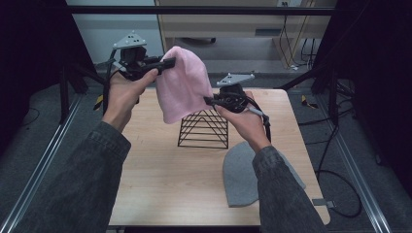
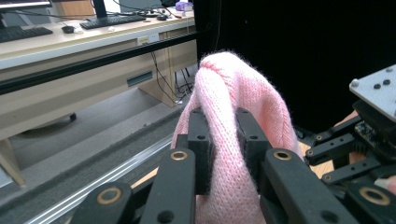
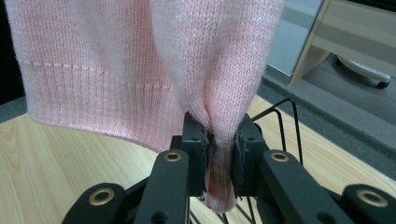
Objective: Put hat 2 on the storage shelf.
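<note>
Both grippers, left and right, are clamped on the pink beanie, which hangs just above the wire stand

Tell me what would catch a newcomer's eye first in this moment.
The pink knit hat stands out, held up above the far side of the table, pinched by the left gripper near its top and the right gripper lower down. Right under it stands a black wire rack shaped like a pyramid. A grey hat lies flat at the near right of the table, partly under the person's right sleeve.
</note>
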Demonstrator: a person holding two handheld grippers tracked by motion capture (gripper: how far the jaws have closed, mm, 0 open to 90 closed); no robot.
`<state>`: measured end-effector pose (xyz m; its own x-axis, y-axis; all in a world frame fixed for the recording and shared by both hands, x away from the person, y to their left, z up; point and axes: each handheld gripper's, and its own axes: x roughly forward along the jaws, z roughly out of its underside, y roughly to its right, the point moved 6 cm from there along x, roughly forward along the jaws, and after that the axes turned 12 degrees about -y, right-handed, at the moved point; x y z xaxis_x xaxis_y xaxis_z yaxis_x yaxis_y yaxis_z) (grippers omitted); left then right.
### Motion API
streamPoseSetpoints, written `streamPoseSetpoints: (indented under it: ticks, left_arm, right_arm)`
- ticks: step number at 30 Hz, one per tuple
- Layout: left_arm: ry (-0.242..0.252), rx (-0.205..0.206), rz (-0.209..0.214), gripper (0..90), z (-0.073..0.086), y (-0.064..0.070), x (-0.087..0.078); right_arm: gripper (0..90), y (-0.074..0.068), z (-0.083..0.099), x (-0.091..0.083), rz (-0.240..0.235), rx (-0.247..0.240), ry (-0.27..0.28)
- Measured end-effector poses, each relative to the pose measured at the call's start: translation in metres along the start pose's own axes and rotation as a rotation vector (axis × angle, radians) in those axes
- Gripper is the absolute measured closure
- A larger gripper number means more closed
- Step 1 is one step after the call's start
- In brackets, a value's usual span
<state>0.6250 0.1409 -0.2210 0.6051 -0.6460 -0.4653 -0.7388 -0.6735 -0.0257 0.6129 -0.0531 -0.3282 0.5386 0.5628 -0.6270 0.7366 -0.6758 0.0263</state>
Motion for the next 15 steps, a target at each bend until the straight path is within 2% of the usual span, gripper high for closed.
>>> streamPoseSetpoints:
  ticks: [4,15]
  left_arm:
    - [-0.005,-0.006,0.004,78.5,0.002,-0.004,0.010]
    - [0.006,0.009,0.016,78.4,0.004,-0.003,0.024]
  right_arm:
    - [78.2,0.005,0.003,0.005,0.027,-0.005,-0.016]
    - [77.9,0.014,0.012,0.013,0.035,0.004,-0.025]
